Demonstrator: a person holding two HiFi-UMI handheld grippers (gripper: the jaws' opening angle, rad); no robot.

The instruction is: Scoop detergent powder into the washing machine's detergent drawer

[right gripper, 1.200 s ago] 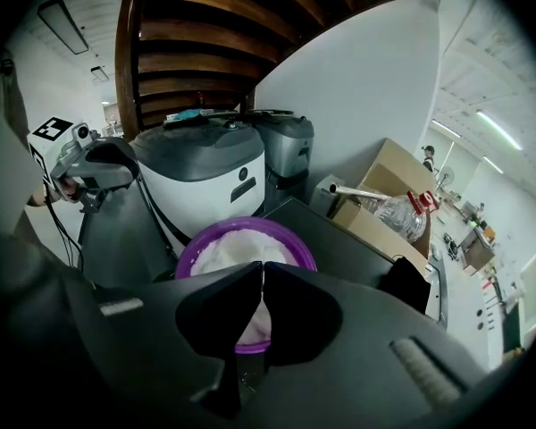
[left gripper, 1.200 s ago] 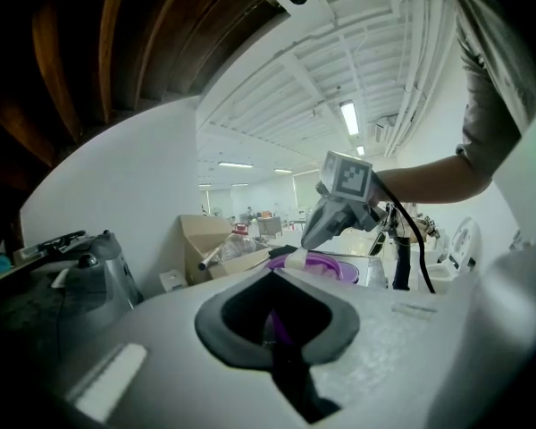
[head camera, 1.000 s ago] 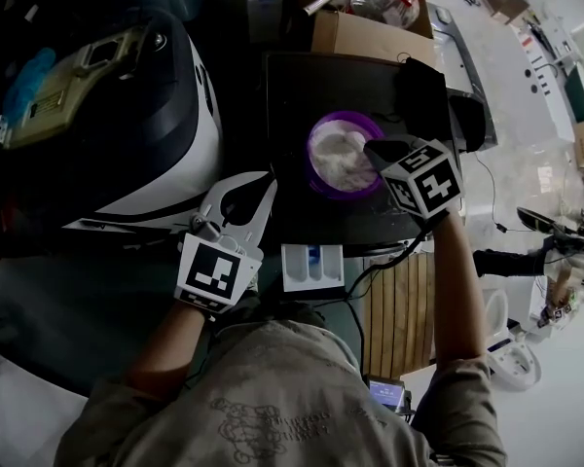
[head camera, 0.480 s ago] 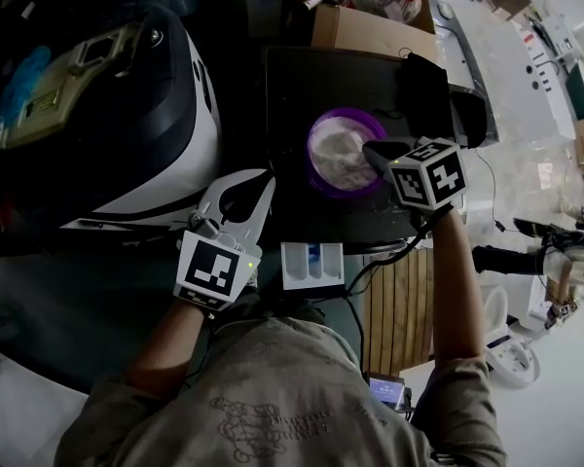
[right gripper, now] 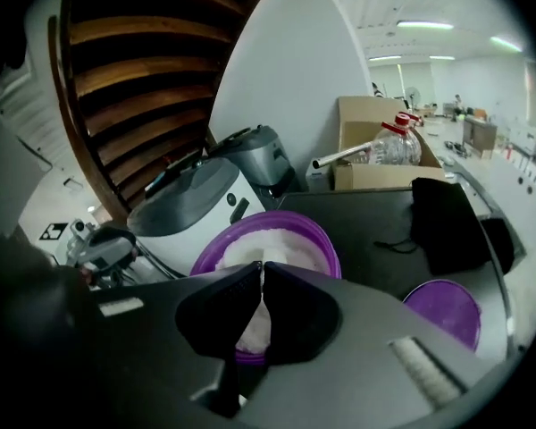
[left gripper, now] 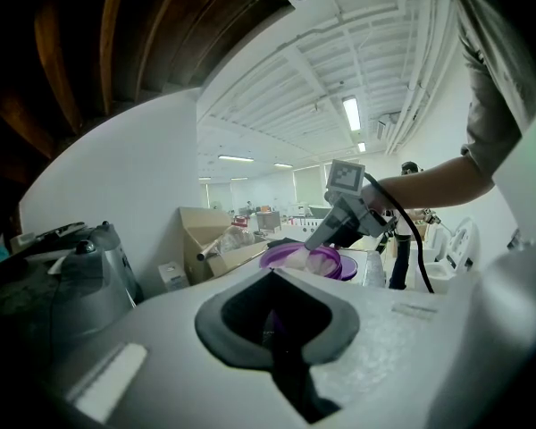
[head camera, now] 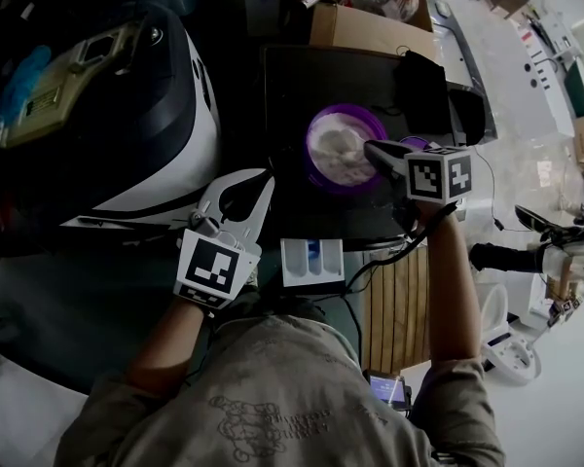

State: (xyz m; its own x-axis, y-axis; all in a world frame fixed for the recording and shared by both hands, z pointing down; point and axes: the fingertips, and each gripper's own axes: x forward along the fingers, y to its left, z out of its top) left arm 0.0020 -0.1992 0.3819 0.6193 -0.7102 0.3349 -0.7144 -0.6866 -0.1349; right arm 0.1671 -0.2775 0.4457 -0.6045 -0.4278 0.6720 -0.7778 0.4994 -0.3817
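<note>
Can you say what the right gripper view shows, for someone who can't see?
The right tool, jaws nearly together, points down over a purple bowl of white powder on a black surface. A purple lid lies to the right, a white machine stands to the left, and a cardboard box sits behind.

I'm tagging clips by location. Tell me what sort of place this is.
Probably a large workshop or lab hall, not a home laundry room: a high beamed ceiling with strip lights, and a cardboard box of clutter behind the washing machine.
</note>
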